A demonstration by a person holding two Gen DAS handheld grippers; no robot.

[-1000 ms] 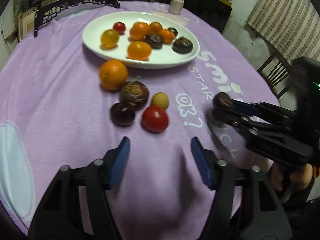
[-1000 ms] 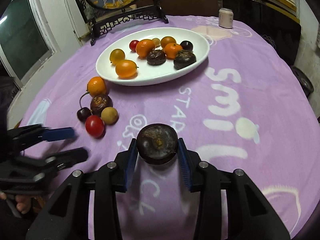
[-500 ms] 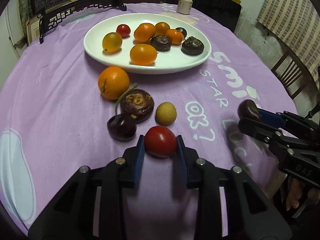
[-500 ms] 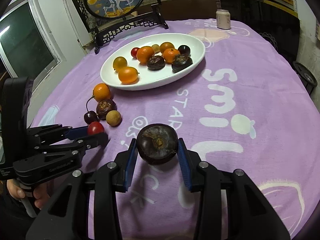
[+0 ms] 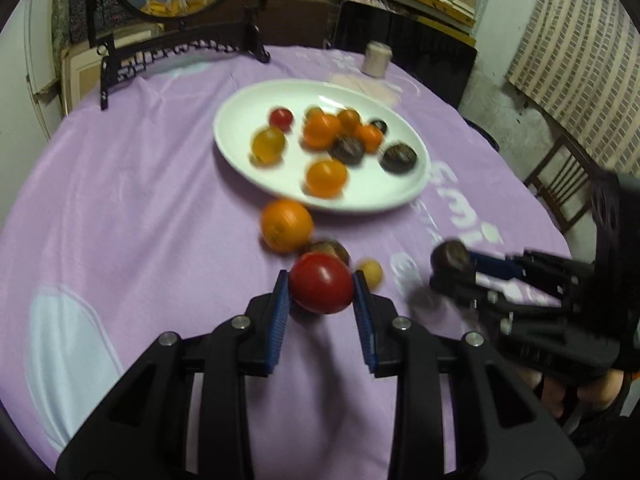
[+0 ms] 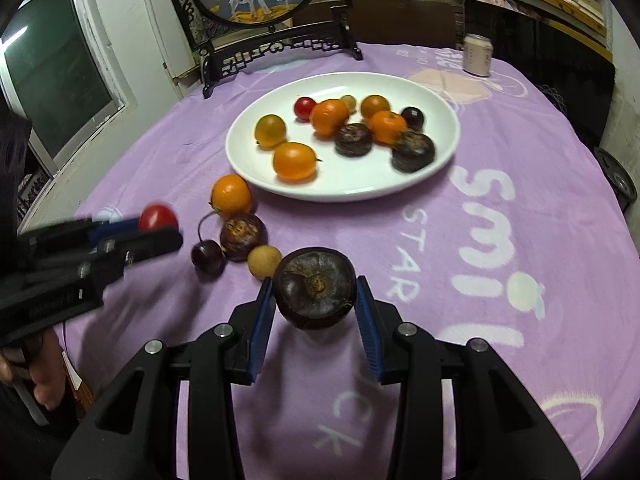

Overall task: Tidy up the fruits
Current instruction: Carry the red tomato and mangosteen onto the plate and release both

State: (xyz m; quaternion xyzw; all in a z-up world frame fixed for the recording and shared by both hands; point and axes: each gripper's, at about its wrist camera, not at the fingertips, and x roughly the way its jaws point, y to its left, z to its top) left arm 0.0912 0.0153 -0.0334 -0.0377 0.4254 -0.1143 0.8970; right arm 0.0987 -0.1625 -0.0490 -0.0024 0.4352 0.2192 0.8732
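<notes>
While a white plate (image 6: 442, 148) of fruit sits far on the purple-clothed table (image 6: 540, 184), the left gripper (image 5: 321, 292) has its fingers clamped on a red tomato (image 5: 321, 282), and the right gripper (image 6: 316, 300) has its fingers clamped on a dark brown fruit (image 6: 315, 286), both held near, above the cloth.

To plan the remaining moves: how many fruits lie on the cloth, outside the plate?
4, in a cluster before the plate: orange, dark cherry, water chestnut, pale longan. None seems hidden.
</notes>
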